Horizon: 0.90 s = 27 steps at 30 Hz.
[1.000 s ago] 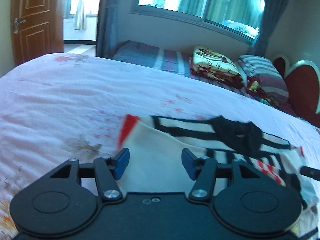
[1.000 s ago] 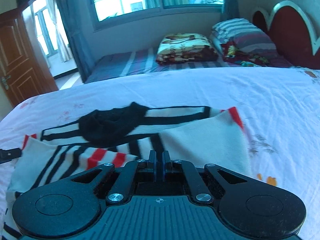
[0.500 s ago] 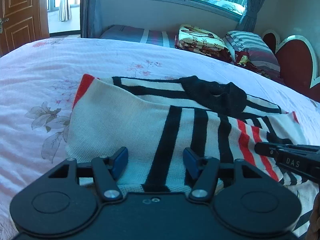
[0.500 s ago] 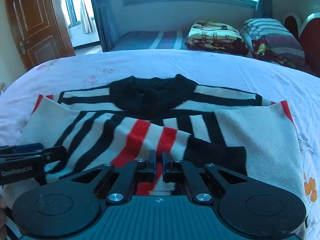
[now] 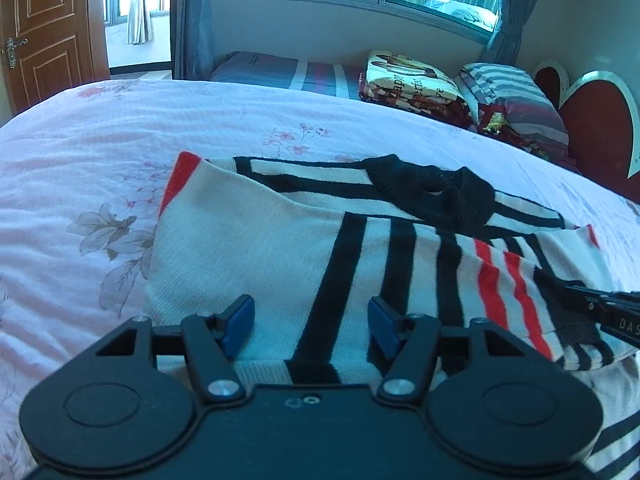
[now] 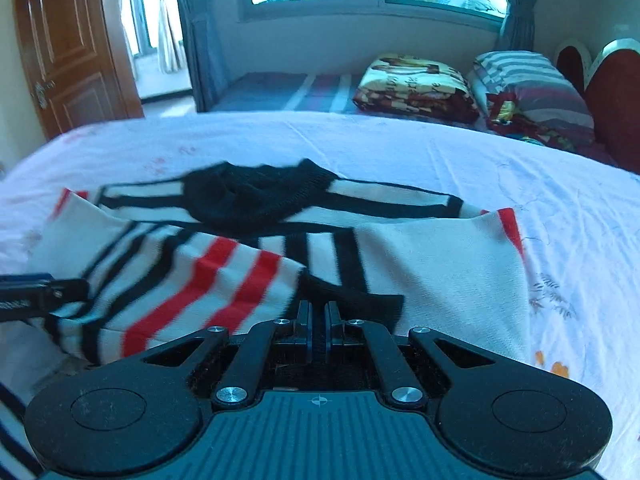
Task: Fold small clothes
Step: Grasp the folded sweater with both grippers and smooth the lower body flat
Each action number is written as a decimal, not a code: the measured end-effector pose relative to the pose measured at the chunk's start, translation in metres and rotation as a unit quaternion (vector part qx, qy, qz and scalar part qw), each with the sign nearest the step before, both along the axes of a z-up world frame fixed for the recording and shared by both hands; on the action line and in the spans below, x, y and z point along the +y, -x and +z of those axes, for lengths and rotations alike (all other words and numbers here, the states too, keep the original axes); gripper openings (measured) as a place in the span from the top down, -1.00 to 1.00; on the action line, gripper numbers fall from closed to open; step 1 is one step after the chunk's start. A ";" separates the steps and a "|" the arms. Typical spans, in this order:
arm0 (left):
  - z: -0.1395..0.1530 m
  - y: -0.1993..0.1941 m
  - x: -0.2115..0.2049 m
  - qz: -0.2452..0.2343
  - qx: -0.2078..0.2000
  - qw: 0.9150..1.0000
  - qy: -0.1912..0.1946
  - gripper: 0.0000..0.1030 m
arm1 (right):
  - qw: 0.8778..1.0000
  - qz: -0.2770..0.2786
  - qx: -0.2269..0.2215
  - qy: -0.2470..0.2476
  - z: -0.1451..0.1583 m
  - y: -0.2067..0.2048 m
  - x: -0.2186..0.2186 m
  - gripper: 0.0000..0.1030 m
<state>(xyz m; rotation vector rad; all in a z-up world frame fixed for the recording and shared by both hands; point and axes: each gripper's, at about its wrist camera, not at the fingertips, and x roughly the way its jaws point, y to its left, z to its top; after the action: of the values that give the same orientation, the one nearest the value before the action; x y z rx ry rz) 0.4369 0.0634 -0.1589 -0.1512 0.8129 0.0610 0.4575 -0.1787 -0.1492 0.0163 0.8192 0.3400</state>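
A wide bed (image 5: pixel 120 148) carries everything, covered by a pale pink sheet printed with scattered flowers and grey leaves. Directly on the sheet lies a knitted sweater (image 5: pixel 256 248), cream with black and red stripes and a black collar, partly folded so that one striped layer overlaps the cream panel. Around it the sheet lies bare with shallow wrinkles. In the right wrist view the sweater (image 6: pixel 432 264) shows again on the bed (image 6: pixel 480 168).

The sweater (image 5: pixel 280 248) is ribbed knit, matt; the bedsheet (image 5: pixel 120 128) smooth printed cloth; the door (image 5: pixel 44 28) glossy wood; gripper pads (image 5: pixel 240 322) perhaps rubber.
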 end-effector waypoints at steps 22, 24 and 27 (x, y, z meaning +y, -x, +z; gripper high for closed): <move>0.015 0.062 -0.005 0.033 -0.014 0.999 -0.028 -0.29 | 0.999 -0.016 -0.028 0.017 0.010 0.032 -0.054 0.06; 0.020 0.072 -0.010 0.021 -0.015 0.999 -0.024 -0.29 | 1.000 -0.004 -0.022 0.005 0.014 0.045 -0.047 0.06; 0.020 0.083 -0.023 -0.006 -0.006 1.000 -0.015 -0.29 | 1.000 0.015 -0.007 -0.009 0.012 0.066 -0.030 0.06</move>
<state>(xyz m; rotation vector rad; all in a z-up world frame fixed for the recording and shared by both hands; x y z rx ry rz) 0.3535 0.0404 -0.1394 -0.1180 0.8007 0.0601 0.3919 -0.2084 -0.1372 0.0184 0.8028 0.3757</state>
